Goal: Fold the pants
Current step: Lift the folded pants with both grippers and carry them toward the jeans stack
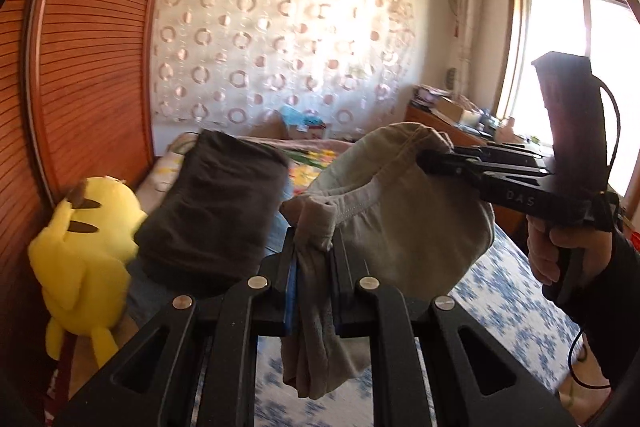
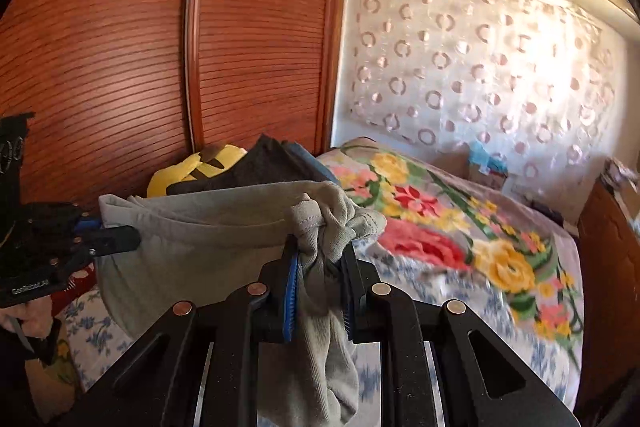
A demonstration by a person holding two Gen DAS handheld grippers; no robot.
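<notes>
Pants (image 1: 404, 227), grey, up in the air above the bed (image 1: 500, 291), stretched between both grippers. Left gripper (image 1: 314, 255) with jaws clamped on one bunched corner of the waistband; right gripper (image 1: 430, 159) with jaws pinched tight on the other. Folded dark clothes (image 1: 216, 203) behind, just beside a yellow plush toy (image 1: 84, 259) against the wooden wardrobe (image 1: 92, 47).

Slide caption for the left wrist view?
Both tools, left and right, shut on grey pants above the bed.
</notes>
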